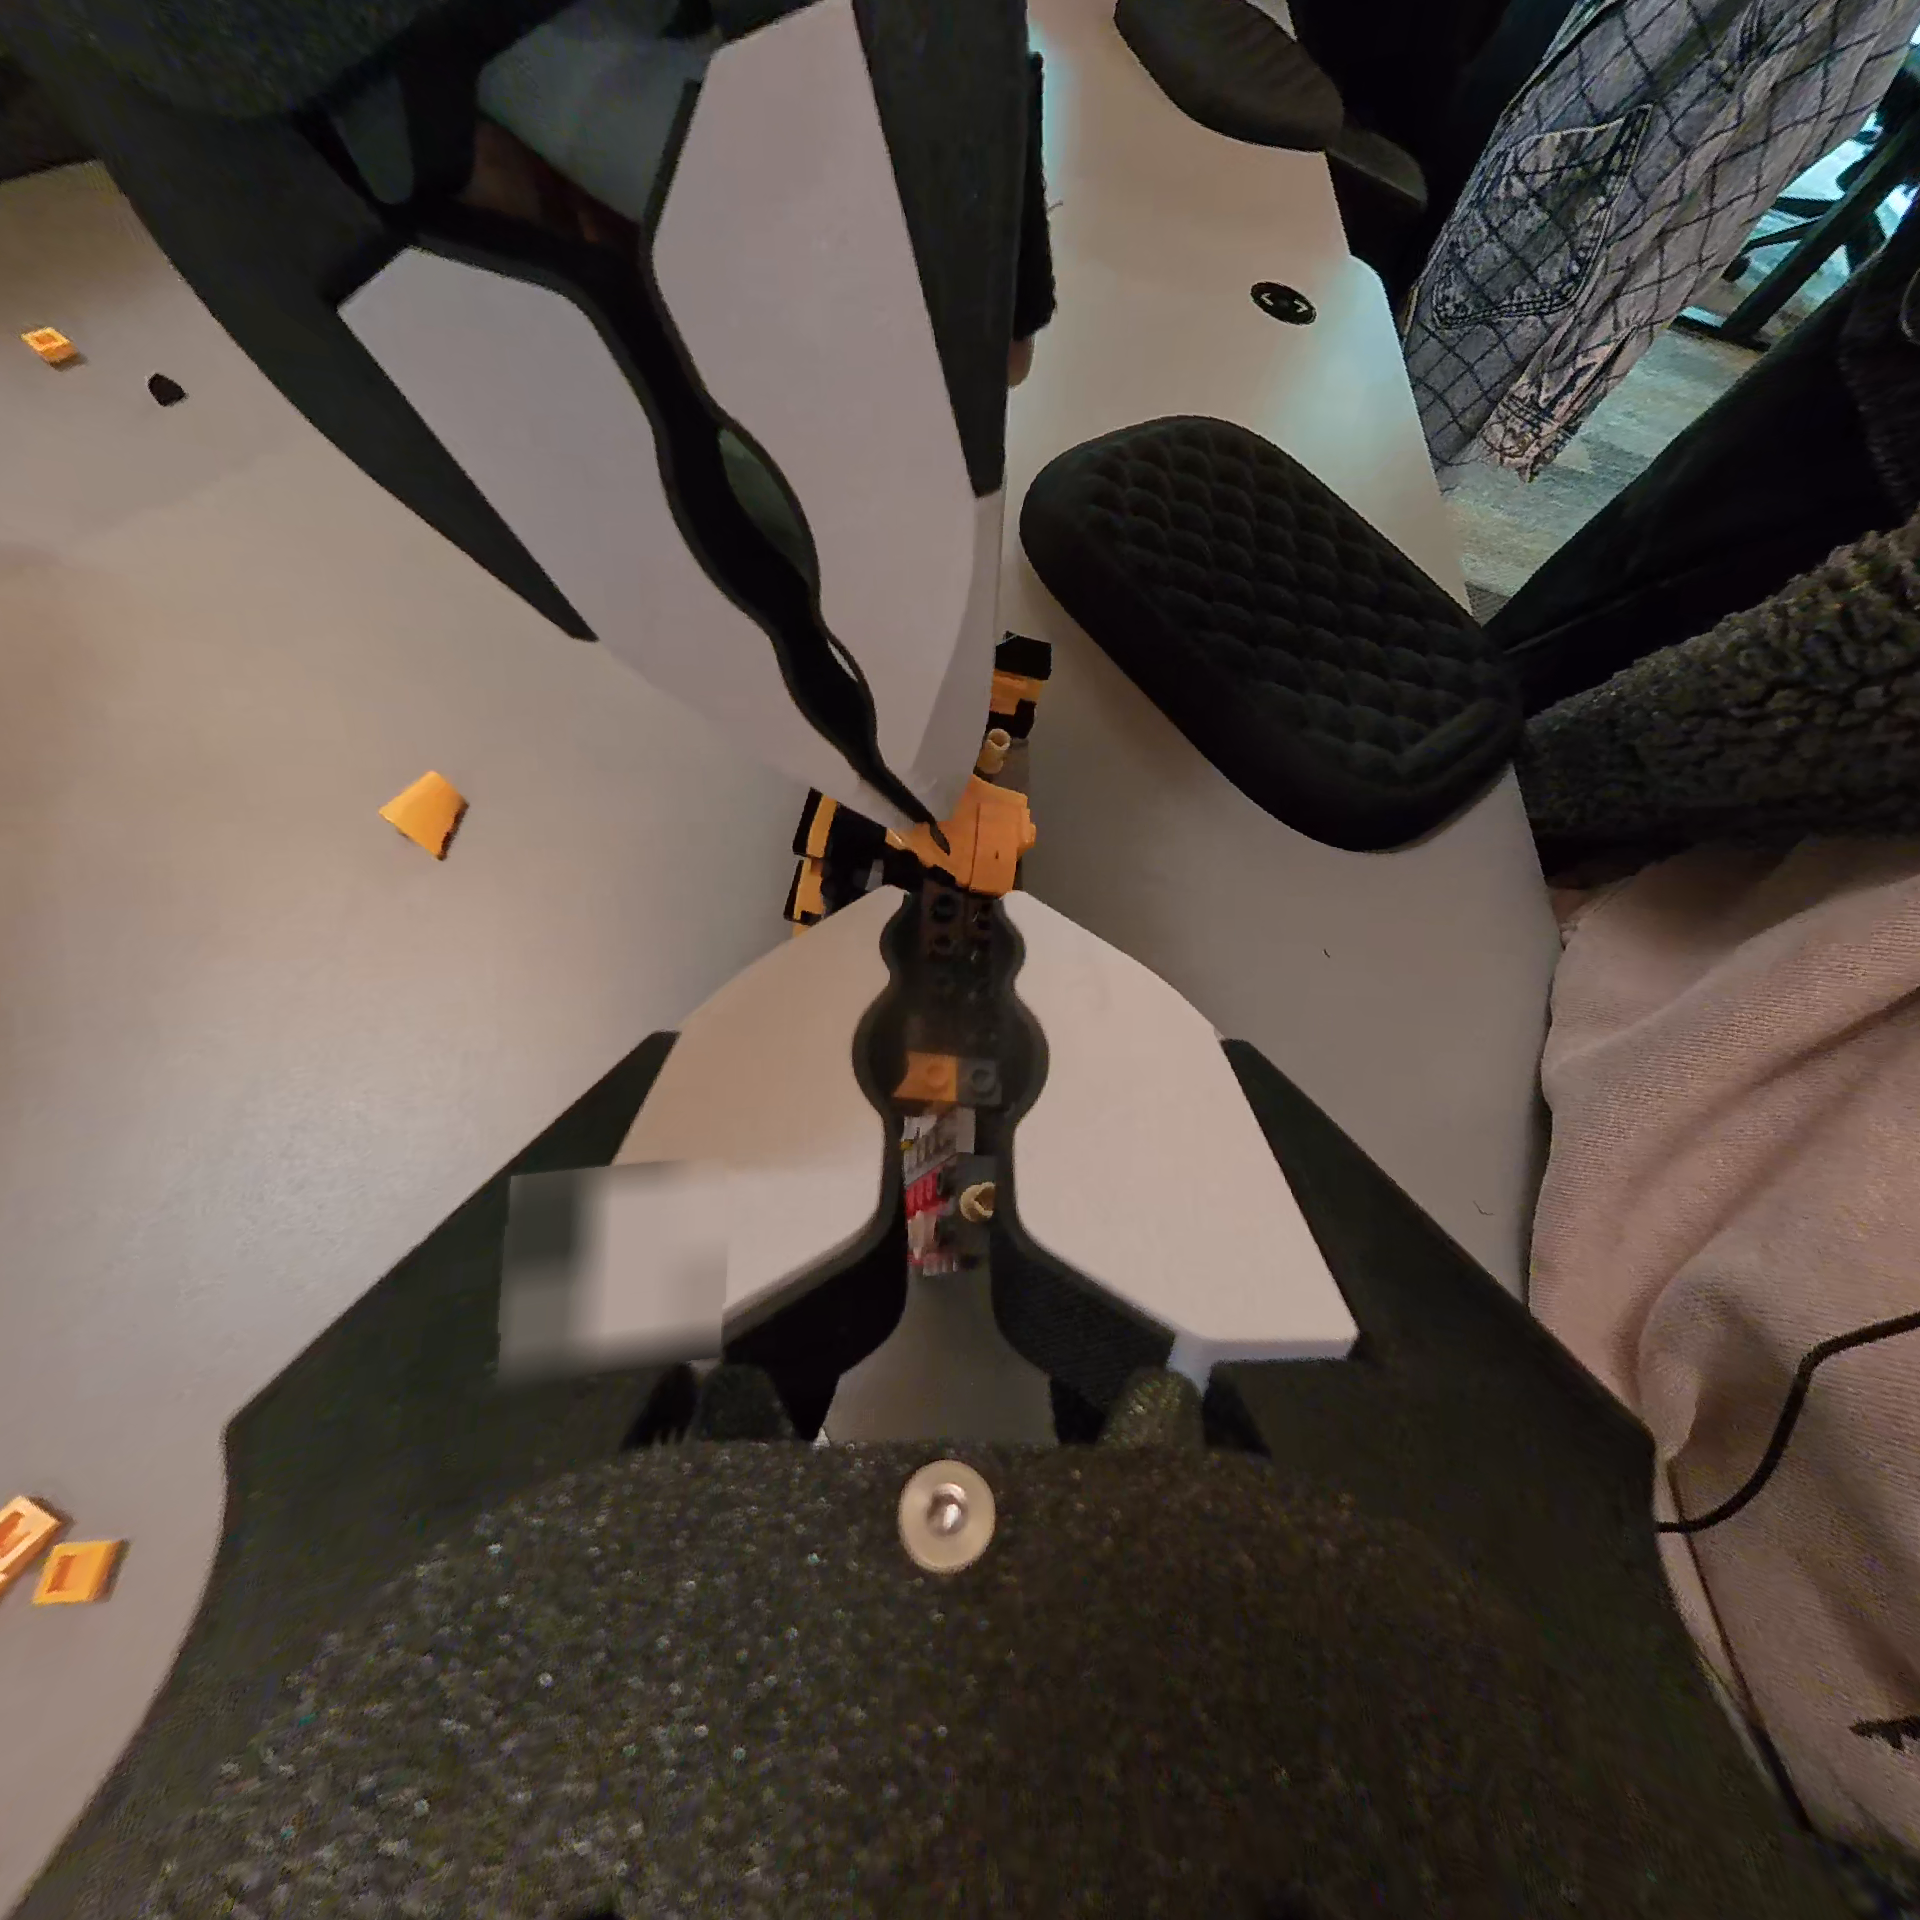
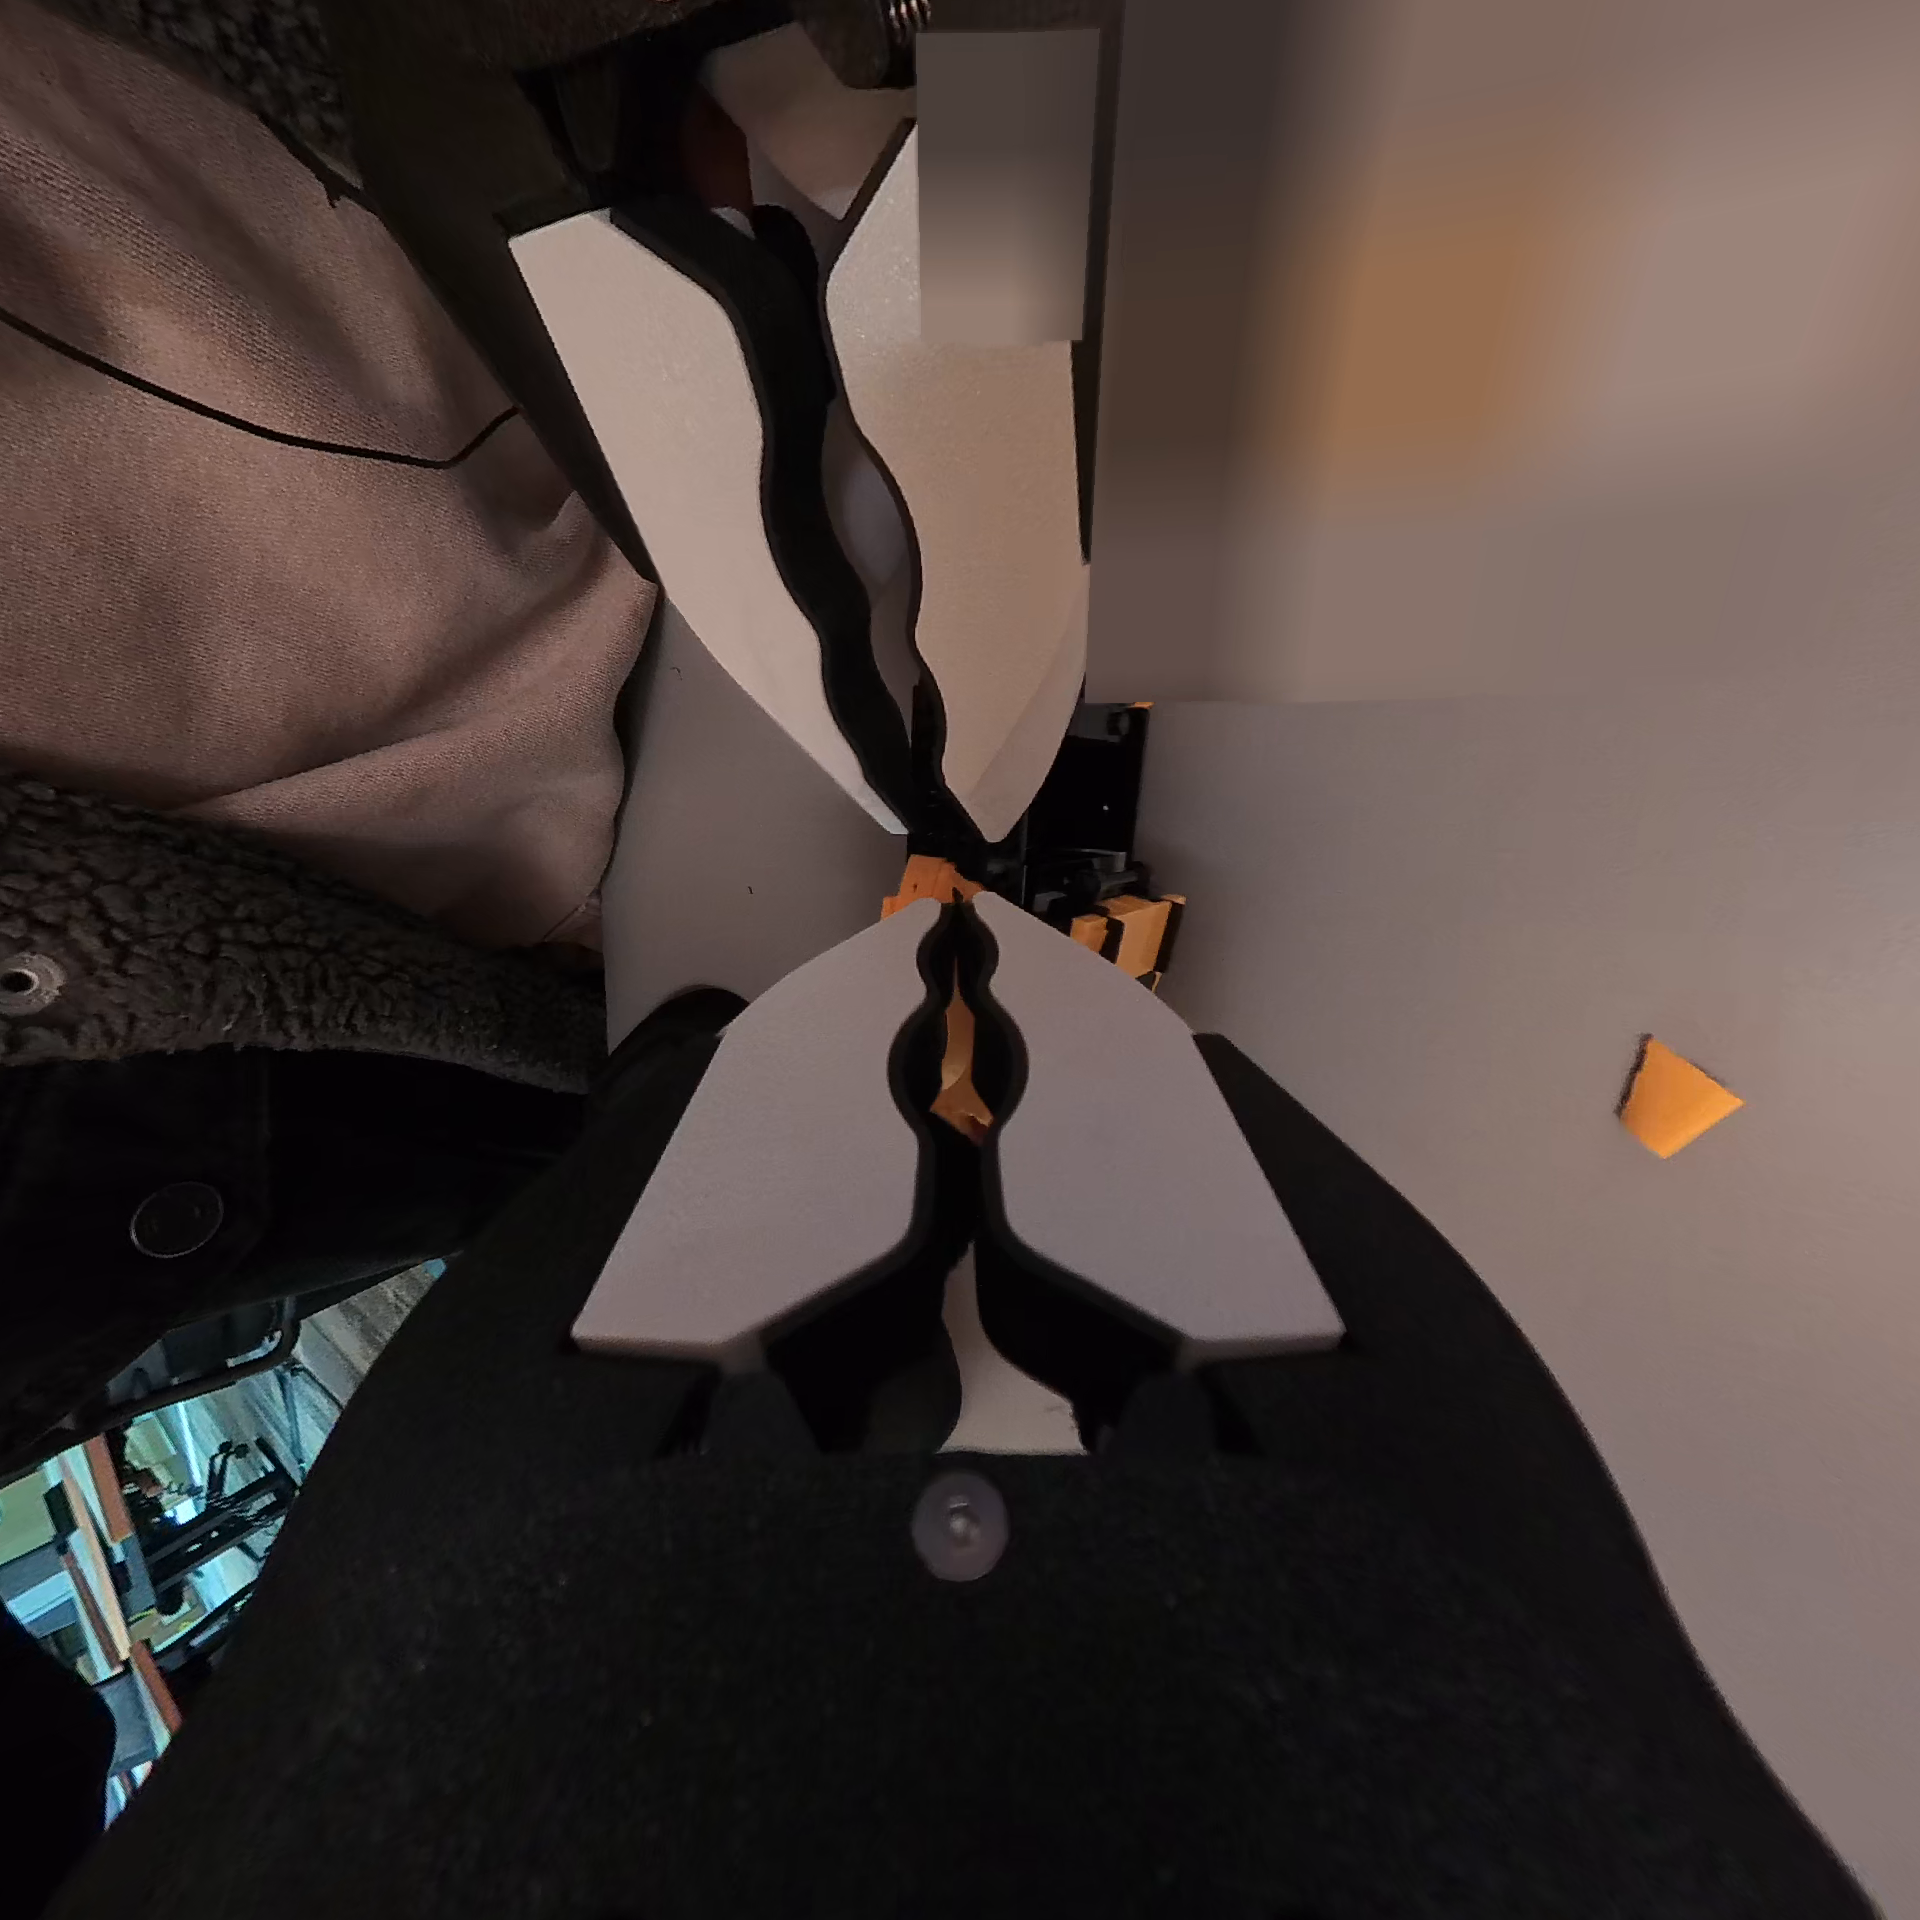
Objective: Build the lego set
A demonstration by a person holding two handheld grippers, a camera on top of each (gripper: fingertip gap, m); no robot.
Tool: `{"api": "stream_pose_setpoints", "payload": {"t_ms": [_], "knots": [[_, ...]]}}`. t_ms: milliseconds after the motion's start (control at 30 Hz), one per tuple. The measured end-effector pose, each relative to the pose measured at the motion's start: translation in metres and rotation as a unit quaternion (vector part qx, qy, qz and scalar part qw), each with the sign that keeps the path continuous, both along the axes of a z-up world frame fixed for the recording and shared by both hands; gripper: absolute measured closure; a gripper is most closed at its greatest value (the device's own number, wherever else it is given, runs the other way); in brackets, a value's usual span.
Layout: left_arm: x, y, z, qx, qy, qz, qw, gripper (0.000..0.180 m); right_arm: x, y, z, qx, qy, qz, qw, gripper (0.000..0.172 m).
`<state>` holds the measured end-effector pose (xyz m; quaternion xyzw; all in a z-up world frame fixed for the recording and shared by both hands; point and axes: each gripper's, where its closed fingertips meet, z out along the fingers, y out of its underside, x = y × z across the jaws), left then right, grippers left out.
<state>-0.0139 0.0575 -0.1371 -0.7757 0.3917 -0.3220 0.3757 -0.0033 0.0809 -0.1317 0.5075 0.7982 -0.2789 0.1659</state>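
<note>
Left gripper (image 1: 951,914) has its pale fingers (image 1: 790,1049) a narrow way apart and clamped on the dark studded stem of an orange and black brick model (image 1: 992,842), whose bricks fill the slot between the pads. Right gripper (image 2: 956,909) comes in from the opposite side; its tips are pinched together on a thin orange edge of the same model, right at the model's orange block, so the 2 grippers meet almost nose to nose above the grey surface (image 1: 260,1039).

As a judgement, the model is light and rigid but brittle at its joints: snap-fit bricks part under a twist or a sideways pull, and smooth plastic can slide in a light pinch. The sturdiest hold looks to be across the flat sides of the dark stem, where the left pads sit; the thin orange edge gives little to bear on and could pop off.

Loose parts lie well apart: an orange wedge piece (image 1: 424,814), small orange tiles (image 1: 62,1558) and another (image 1: 47,343). A black quilted pad (image 1: 1268,623) lies near the model, beside a person's fleecy sleeve (image 1: 1745,707)
</note>
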Motion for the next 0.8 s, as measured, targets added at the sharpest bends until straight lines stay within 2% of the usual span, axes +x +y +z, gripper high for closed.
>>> {"api": "stream_pose_setpoints", "payload": {"t_ms": [800], "knots": [[0.0001,0.0026,-0.0021,0.011,0.007,0.007,1.0,0.171,0.0033,-0.0068,0.0091,-0.01,0.007,-0.016,1.0,0.172]]}}
